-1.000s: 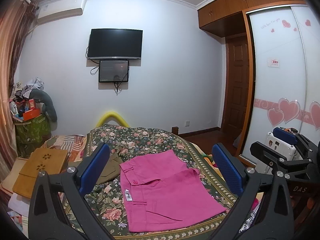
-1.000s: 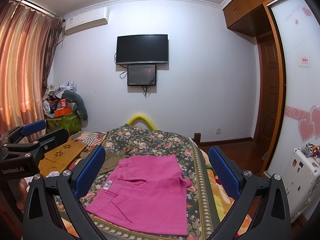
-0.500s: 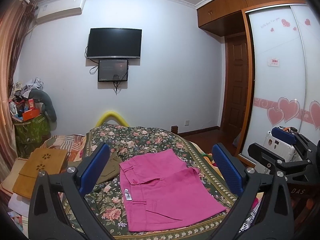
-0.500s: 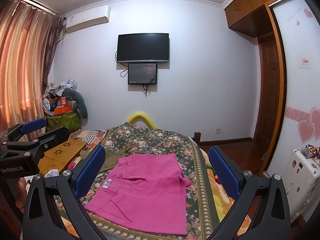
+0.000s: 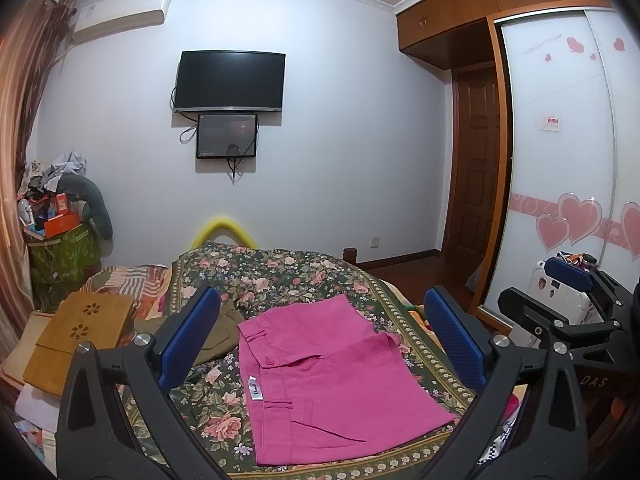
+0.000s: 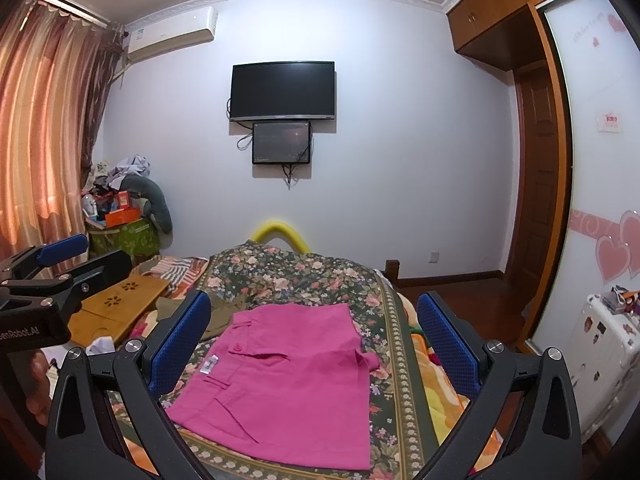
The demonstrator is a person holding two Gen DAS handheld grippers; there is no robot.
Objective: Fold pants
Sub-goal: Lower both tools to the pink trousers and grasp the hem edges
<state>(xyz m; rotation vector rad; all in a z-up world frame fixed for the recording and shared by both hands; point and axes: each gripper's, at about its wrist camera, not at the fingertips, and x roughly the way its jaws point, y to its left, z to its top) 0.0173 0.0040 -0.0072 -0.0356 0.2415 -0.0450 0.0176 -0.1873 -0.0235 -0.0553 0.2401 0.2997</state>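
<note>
Pink pants (image 5: 332, 380) lie folded flat on the floral bedspread (image 5: 280, 276), waistband and white tag to the left; they also show in the right wrist view (image 6: 288, 380). My left gripper (image 5: 320, 340) is open and empty, held above and short of the pants. My right gripper (image 6: 316, 340) is open and empty, also held back above the pants. Each gripper shows at the edge of the other's view, the right gripper (image 5: 568, 280) on the right and the left gripper (image 6: 60, 252) on the left.
An olive garment (image 5: 220, 332) lies left of the pants. A wooden lap tray (image 5: 80, 336) sits at the bed's left. A cluttered green bin (image 5: 64, 248) stands by the curtain. A white suitcase (image 6: 604, 352) and wardrobe doors (image 5: 560, 200) are on the right.
Both grippers have tilted slightly, so the scene sits a touch lower in the views. The pants have not moved and both grippers stay open.
</note>
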